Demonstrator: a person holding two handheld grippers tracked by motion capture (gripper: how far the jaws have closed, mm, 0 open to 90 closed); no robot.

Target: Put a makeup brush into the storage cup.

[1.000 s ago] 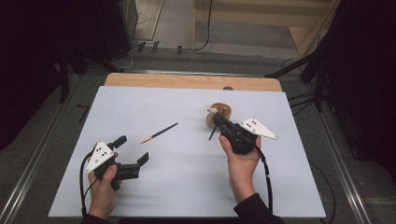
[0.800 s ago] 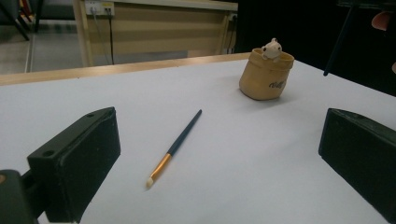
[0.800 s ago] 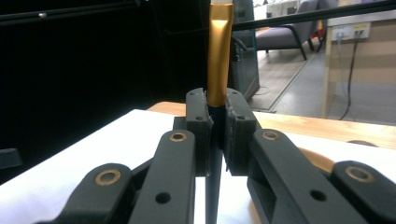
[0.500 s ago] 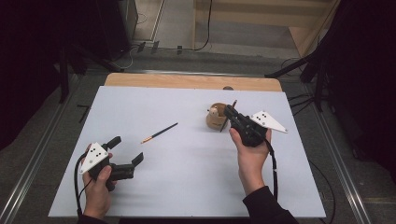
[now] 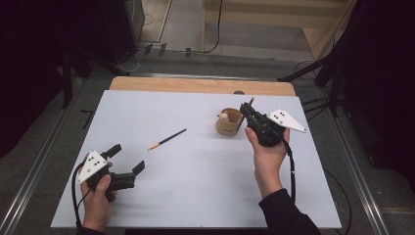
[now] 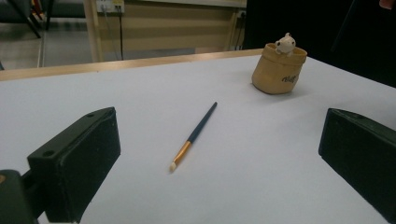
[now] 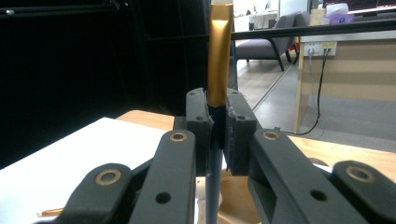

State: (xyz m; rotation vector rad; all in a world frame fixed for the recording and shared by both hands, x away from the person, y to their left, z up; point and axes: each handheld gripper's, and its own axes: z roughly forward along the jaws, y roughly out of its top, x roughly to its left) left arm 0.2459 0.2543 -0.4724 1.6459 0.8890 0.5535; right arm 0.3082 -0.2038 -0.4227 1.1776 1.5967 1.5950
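We have the right tongs (image 5: 251,108) clamped on a brush (image 7: 219,56) held upright just beside the cup (image 5: 230,122), left tongs (image 5: 126,157) apart and idle near the second brush (image 5: 167,139) on the surface (image 5: 195,186); next: lower it into the cup.

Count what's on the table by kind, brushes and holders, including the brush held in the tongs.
Brushes: 2, one lying on the table and one clamped in the right tongs.
Tan holder pouch: 1.
Total: 3.
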